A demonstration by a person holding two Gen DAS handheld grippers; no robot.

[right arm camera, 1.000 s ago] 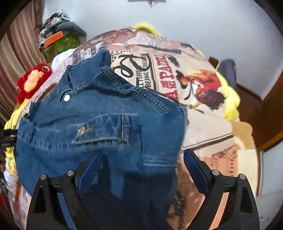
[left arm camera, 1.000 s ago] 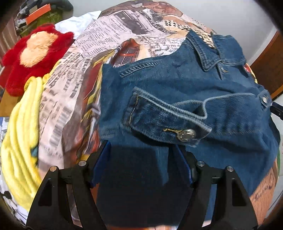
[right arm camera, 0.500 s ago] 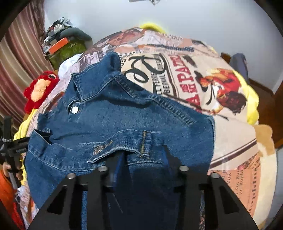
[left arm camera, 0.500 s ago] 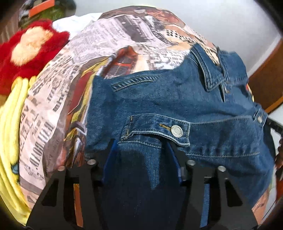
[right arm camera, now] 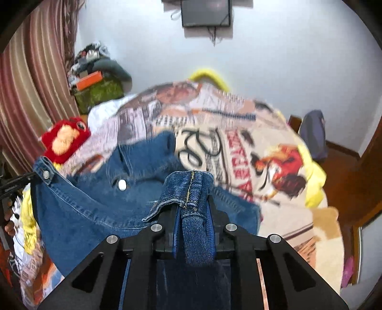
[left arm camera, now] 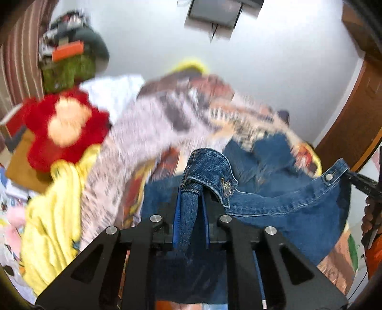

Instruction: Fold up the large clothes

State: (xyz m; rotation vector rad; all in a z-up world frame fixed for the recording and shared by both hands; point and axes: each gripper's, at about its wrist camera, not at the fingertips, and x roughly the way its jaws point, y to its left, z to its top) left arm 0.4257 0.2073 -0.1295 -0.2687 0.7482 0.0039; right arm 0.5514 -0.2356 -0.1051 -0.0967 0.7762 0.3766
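jacket (left arm camera: 274, 205) hem pinched in both | left gripper (left arm camera: 191, 209) closing on denim | right gripper (right arm camera: 194, 214) clamped on denim | step: lifting off bed (right arm camera: 262, 133) | next: carry hem toward collar

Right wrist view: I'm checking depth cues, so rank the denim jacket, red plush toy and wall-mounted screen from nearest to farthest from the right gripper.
1. Denim jacket, pinched in the right gripper.
2. Red plush toy, upper left on the bed.
3. Wall-mounted screen, top centre, far wall.
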